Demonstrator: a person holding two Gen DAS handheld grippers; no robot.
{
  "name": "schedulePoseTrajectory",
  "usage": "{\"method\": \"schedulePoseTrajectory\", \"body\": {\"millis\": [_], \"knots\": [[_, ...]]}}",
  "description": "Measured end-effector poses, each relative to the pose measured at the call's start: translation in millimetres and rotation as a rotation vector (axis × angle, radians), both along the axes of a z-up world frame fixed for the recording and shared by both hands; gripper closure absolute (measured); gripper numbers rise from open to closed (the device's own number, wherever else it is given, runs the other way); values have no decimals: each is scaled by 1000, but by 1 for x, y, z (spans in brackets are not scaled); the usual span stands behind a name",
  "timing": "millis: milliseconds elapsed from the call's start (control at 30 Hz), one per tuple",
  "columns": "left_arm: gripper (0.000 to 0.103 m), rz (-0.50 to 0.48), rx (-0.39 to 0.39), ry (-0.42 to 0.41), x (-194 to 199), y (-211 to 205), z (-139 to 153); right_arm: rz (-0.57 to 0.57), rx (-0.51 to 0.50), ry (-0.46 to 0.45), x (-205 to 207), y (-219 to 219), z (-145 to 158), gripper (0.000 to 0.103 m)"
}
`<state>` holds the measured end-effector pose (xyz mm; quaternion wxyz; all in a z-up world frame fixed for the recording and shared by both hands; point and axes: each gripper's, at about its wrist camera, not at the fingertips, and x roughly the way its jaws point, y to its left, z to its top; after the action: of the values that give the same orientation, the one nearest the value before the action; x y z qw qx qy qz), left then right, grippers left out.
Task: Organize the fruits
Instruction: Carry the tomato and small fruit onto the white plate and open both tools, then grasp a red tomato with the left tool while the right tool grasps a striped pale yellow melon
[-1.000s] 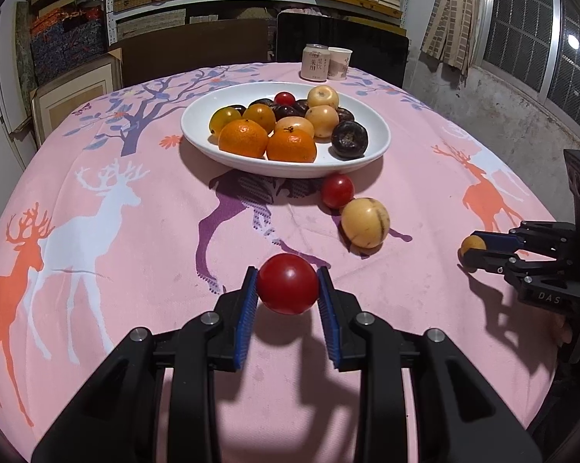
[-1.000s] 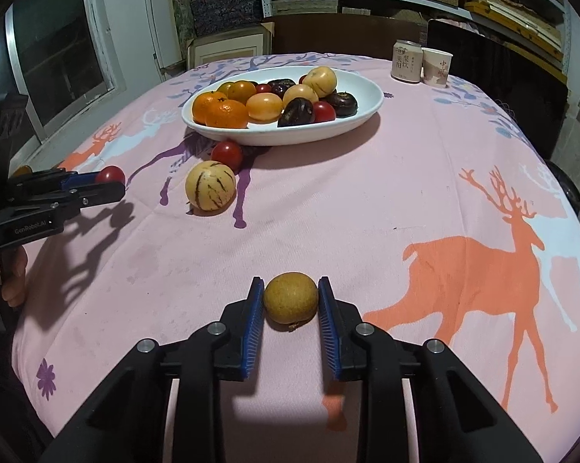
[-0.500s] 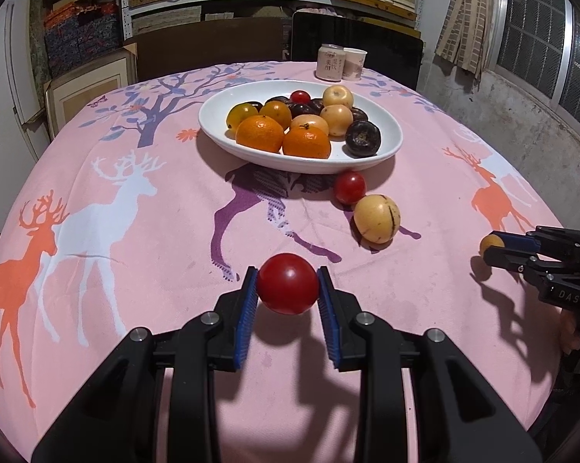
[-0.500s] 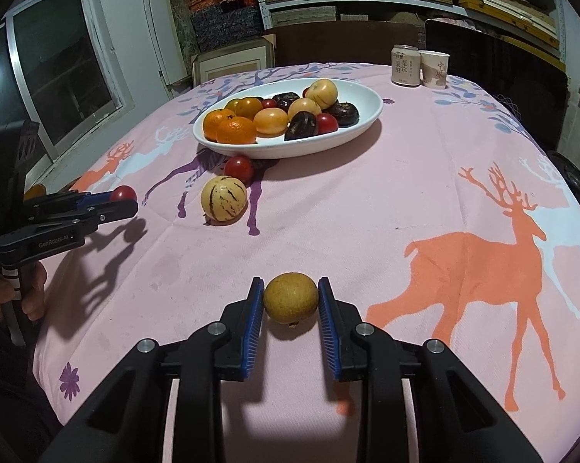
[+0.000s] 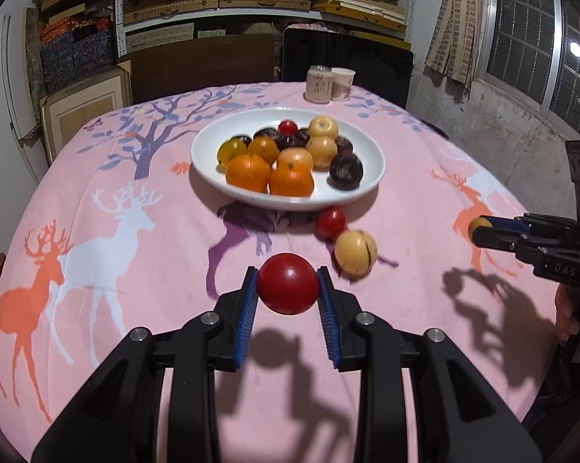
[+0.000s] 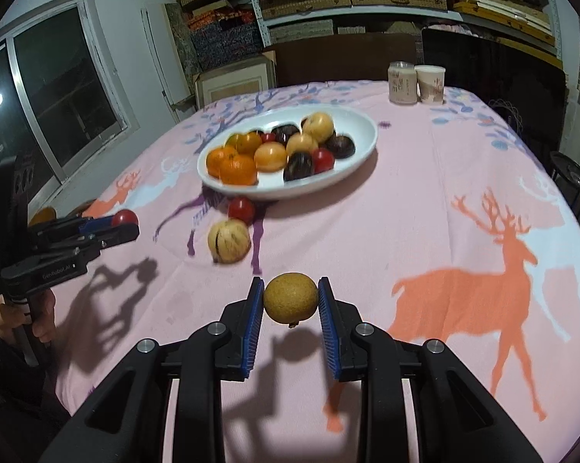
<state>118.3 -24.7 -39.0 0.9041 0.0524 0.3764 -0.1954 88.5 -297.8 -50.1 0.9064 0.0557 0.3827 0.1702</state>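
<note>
My left gripper (image 5: 288, 284) is shut on a red tomato (image 5: 287, 283), held above the pink cloth; it also shows in the right wrist view (image 6: 124, 219). My right gripper (image 6: 290, 299) is shut on a brown-yellow round fruit (image 6: 290, 298); it shows at the right in the left wrist view (image 5: 480, 228). A white oval plate (image 5: 363, 189) holds oranges, dark plums, yellow fruits and a small tomato. In front of it lie a loose red tomato (image 5: 330, 223) and a striped yellow melon (image 5: 355, 248), also in the right wrist view (image 6: 228, 240).
A can (image 5: 318, 84) and a paper cup (image 5: 342, 83) stand at the table's far edge. Dark chairs (image 5: 344, 61) and shelves of boxes are behind. The table (image 5: 97, 270) has a pink deer-print cloth. A window is to one side.
Both grippers have risen and moved toward the plate with their fruits still held. The plate and loose fruits now sit closer in both views.
</note>
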Motion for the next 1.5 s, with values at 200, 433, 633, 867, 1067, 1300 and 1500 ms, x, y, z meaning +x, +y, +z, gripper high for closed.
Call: {"method": "schedulePoseTrajectory", "body": {"millis": [200,433,633,867,1067,1300,1500], "knots": [[73,16,-1,-54,67,-10,46,-15,86,-27,68,-6,47,75],[73,39,-16,16,159,-37,35,-39,135,78,171,10,38,75],[55,73,-14,103,204,-51,6,-20,153,172,213,34,10,72],[34,86,-72,20,168,-29,26,-11,101,99,177,31,21,71],[19,97,-68,-3,102,-3,17,137,-96,52,90,62,4,63],[19,131,5,71,66,12,-21,179,-190,63,53,97,-32,59],[19,170,-37,100,56,30,-32,156,-212,74,67,109,-42,46]]}}
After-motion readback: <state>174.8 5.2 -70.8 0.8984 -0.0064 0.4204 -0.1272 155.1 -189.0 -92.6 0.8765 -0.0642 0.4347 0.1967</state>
